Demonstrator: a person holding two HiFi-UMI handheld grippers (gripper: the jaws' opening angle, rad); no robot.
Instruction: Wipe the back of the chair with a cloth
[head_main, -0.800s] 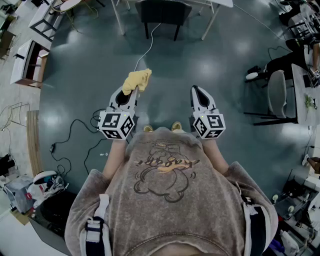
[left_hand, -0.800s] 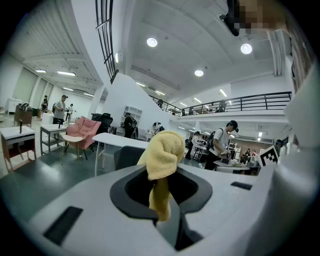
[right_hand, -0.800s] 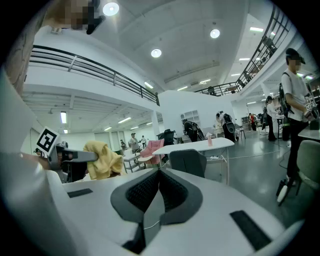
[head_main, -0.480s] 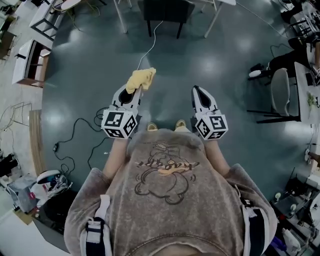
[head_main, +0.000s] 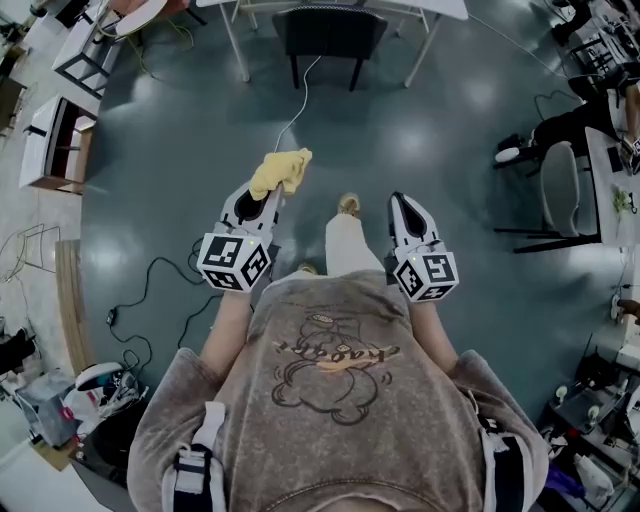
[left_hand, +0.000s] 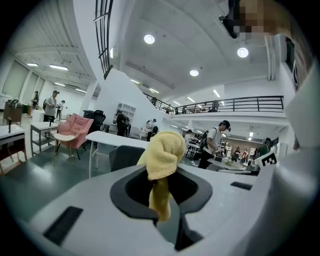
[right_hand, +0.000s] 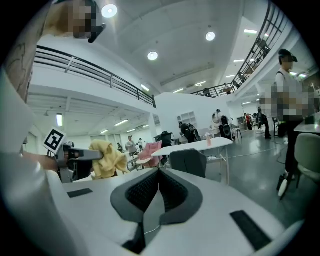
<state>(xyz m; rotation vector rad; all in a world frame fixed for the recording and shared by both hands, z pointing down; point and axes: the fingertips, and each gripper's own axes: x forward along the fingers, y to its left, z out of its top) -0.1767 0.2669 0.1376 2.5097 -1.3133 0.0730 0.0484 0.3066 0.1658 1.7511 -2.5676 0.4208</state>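
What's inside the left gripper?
A yellow cloth, pinched in the left gripper. Its bunched top sticks out and a tail hangs down; the squeezed part between is covered.

R foot (head_main: 348, 205) fwd — step toward chair (head_main: 330, 30)

The cloth (head_main: 279, 172) is pale yellow, the chair (head_main: 330, 30) dark grey, the floor (head_main: 170, 160) glossy blue-grey. The left gripper (head_main: 262, 194) and right gripper (head_main: 403, 201) are white, with black-lined jaws and black-and-white square markers.
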